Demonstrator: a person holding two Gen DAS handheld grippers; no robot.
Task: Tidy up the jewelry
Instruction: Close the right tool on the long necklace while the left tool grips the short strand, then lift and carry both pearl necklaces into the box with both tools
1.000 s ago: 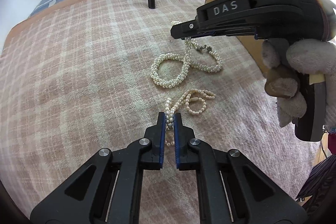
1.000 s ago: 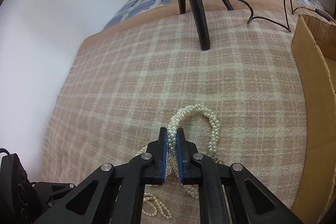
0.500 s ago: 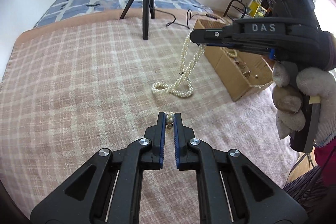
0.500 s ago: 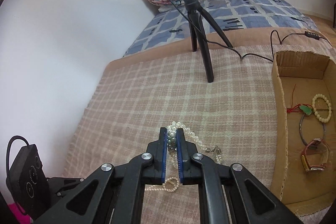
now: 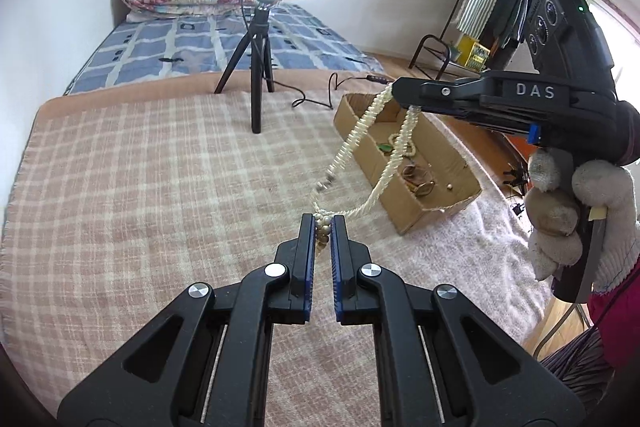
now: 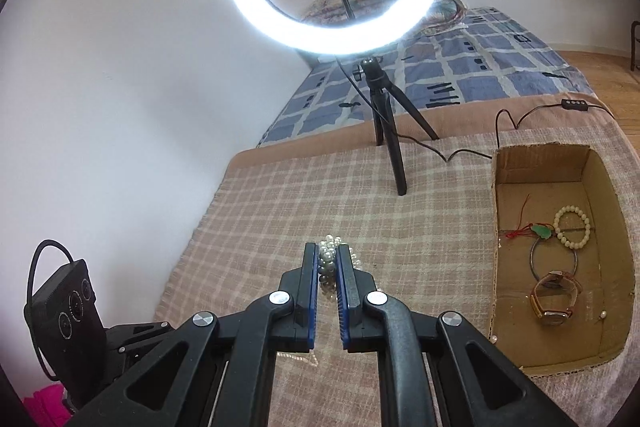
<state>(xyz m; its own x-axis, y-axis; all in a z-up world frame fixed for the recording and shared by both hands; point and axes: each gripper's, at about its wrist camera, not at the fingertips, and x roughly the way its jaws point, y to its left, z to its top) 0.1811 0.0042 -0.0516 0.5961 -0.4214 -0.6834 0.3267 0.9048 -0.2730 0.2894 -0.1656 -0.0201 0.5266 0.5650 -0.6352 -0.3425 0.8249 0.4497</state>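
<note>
Pearl necklace (image 5: pixel 362 143) now airborne between both tools

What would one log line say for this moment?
left tongs: shut on pearl necklace | right tongs: shut on it | box: waiting

Black gripper (image 5: pixel 322 223) with blue pads, silver screws, white knit glove (image 5: pixel 576 211).
</note>
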